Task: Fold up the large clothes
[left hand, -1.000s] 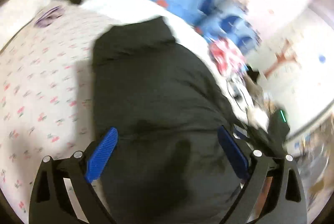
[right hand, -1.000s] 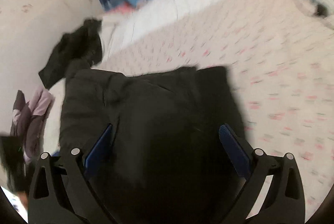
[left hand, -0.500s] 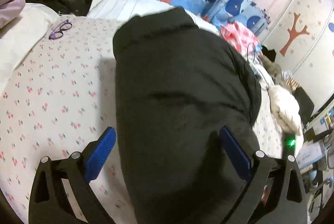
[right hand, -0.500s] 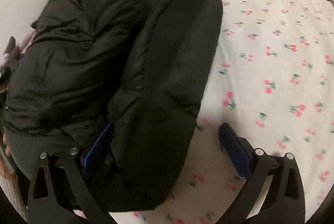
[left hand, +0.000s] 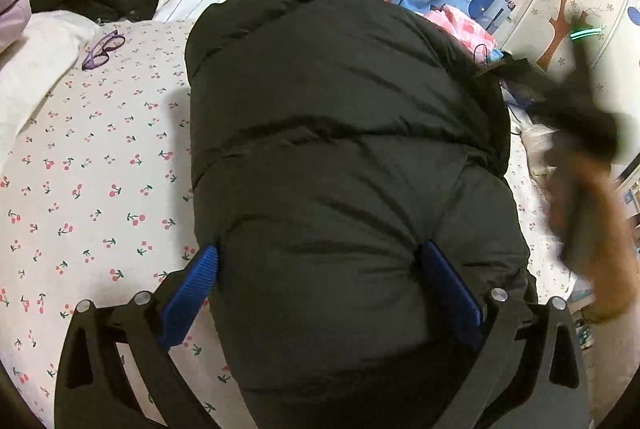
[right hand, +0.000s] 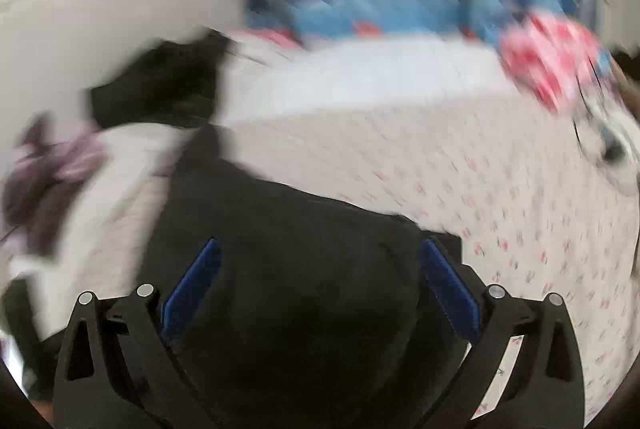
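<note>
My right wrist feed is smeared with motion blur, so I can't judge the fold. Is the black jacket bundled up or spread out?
Observer: In the left wrist view, the black puffer jacket lies as one thick, compact bundle on the cherry-print bedsheet.
Operator: Is the left gripper clamped on it?
Observer: No. The left gripper is open, with its blue fingers wide apart on either side of the bundle's near end.
Operator: Anything fragile nearby?
Observer: Yes, a pair of purple glasses lies on the sheet to the jacket's far left, apart from it.
</note>
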Available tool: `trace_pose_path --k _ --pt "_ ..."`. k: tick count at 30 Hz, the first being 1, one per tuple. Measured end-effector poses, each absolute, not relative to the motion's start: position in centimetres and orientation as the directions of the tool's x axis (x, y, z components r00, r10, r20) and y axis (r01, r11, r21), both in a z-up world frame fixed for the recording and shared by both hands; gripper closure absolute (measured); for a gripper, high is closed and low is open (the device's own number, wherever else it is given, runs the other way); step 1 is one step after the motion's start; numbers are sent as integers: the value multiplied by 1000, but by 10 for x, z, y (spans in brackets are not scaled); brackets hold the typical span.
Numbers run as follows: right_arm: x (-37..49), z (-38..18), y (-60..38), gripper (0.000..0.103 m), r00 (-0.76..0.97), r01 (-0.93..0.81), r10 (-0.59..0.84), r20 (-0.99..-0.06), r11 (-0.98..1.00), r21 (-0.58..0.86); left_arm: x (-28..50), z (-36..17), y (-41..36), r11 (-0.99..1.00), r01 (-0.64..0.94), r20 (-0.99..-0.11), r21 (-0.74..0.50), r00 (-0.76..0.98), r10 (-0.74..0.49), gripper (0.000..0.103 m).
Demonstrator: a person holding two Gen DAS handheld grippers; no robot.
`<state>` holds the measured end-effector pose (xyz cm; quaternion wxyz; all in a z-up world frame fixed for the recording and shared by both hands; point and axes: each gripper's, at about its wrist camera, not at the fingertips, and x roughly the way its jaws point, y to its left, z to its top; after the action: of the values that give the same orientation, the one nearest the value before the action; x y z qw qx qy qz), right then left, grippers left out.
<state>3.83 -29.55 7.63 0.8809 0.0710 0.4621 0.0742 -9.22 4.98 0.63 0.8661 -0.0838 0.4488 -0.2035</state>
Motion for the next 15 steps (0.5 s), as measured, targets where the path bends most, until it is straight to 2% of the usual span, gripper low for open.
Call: trace_pose_path --k 1,3,6,9,11,13,15 --pt "56 34 -305 7 476 -14 257 -841 958 285 -91 7 52 892 286 -730 -350 513 -451 7" --pt "62 4 -317 7 470 69 305 -829 923 379 -87 10 56 858 295 -700 -421 496 -514 7" --pt "51 21 -313 7 449 31 281 -848 944 329 -82 6 56 867 271 -730 -418 467 -498 7" --pt "-9 68 -343 7 544 -11 308 -781 933 361 -86 11 59 873 264 -724 -410 489 -487 7" --pt "-48 76 -349 7 586 -32 287 -757 942 333 -91 20 65 877 261 -694 -403 537 -479 7" --pt "-70 40 -333 7 475 -81 244 -846 969 234 -92 22 69 872 249 -679 -422 551 -486 7" --pt "-75 11 -341 7 407 -72 323 -854 944 323 -88 12 69 868 223 -703 -443 514 -491 7"
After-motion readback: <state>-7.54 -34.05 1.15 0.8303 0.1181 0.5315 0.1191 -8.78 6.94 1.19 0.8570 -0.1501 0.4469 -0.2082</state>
